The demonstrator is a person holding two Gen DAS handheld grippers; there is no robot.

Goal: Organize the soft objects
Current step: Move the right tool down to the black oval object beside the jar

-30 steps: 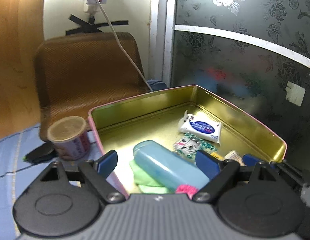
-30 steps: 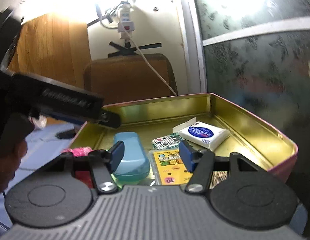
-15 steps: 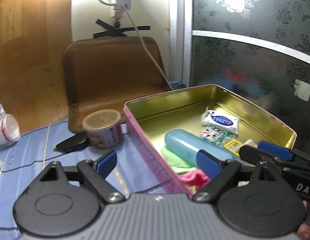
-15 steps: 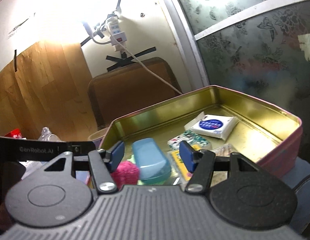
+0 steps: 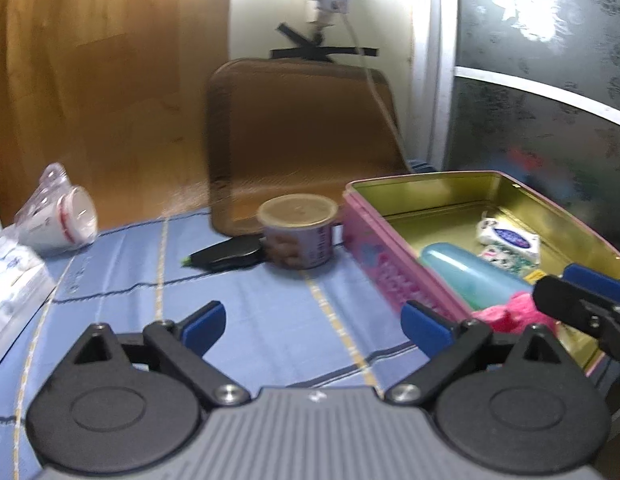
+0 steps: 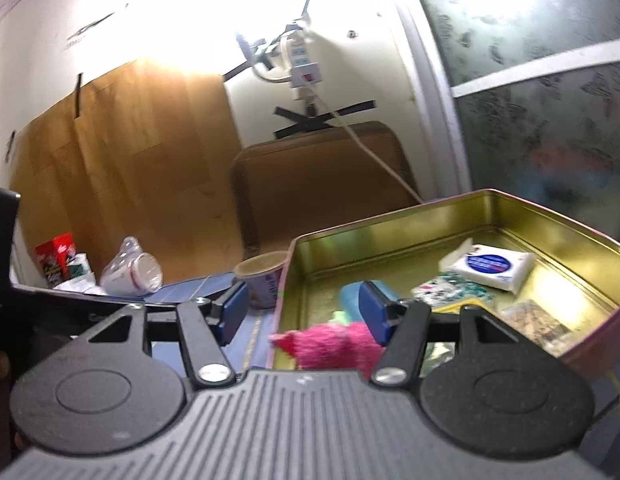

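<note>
Left hand-held gripper (image 5: 312, 322): jaws spread wide and just been opening, nothing between them, only the blue checked cloth of the bench (image 5: 250, 320) beneath.
Right hand-held gripper (image 6: 304, 312): jaws partly spread, pads pressing on nothing; a fluffy pink soft thing (image 6: 334, 346) lies low between them, against the right finger.
Tin box (image 5: 390, 276): rectangular, pink outside, shiny gold inside, lid off, on the bench right of the left gripper.
Tin contents: pink soft thing (image 5: 514, 314) at the near corner, smooth pale-blue plastic case (image 5: 462, 270), a bit of green cloth (image 6: 338, 316), white tissue pack with blue oval label (image 6: 490, 266), small printed packets (image 6: 450, 288).
Cup (image 5: 298, 236): round, purple-printed, tan lid, just left of the tin.
Black flat object (image 5: 226, 254): beside the cup.
</note>
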